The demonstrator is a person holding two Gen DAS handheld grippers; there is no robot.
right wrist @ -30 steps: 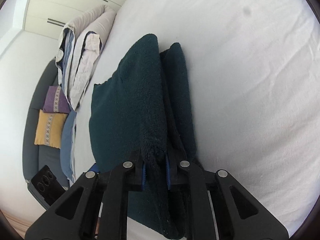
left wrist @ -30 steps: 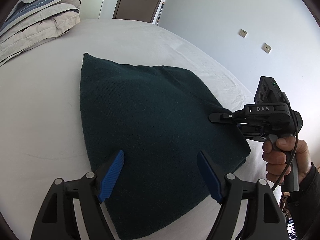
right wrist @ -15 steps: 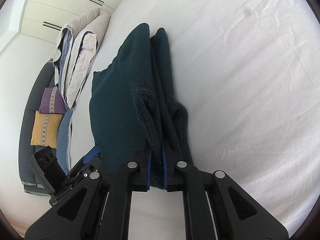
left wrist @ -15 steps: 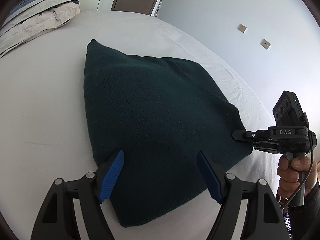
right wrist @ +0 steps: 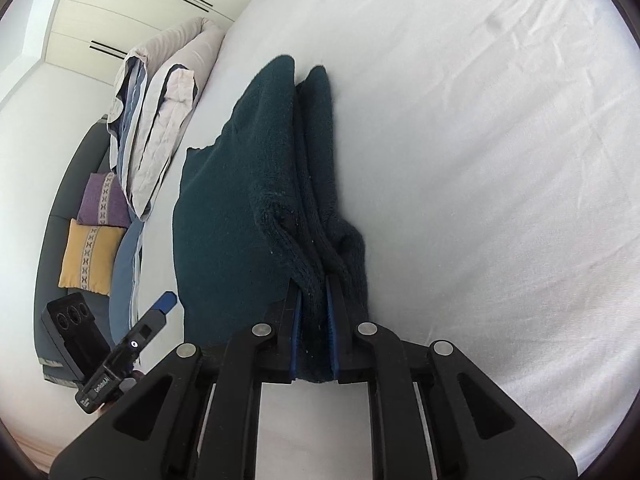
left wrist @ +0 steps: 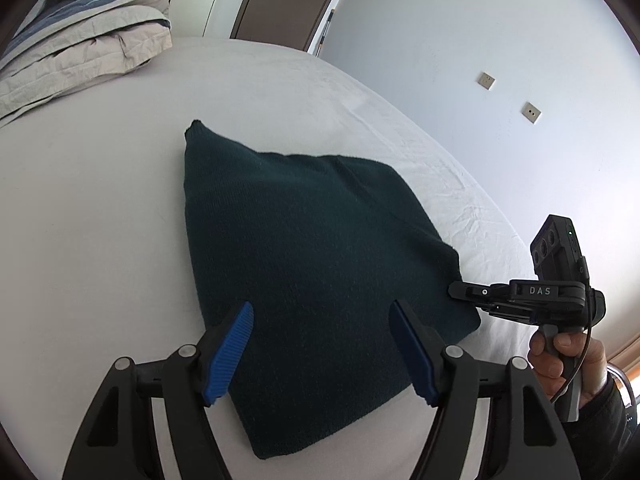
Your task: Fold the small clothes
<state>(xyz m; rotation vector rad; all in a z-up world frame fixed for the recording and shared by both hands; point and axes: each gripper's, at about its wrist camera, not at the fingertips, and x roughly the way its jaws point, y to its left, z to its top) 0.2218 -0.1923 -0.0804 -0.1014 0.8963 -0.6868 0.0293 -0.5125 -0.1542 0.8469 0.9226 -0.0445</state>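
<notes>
A folded dark green knit garment lies on the white bed. My left gripper is open and empty, hovering over the garment's near edge. My right gripper is shut on the garment's stacked corner layers, which bunch up between the blue pads. In the left wrist view the right gripper pinches the garment's right corner, held by a hand at the bed's right side. The left gripper shows at the lower left of the right wrist view.
Folded bedding is piled at the far left of the bed, also in the right wrist view. A grey sofa with a purple cushion and a yellow cushion stands beyond it. A door and wall are behind.
My right gripper has pulled the pinched corner outward toward the bed's right edge, stretching the garment flatter. My left gripper has drawn back from the garment, still open.
</notes>
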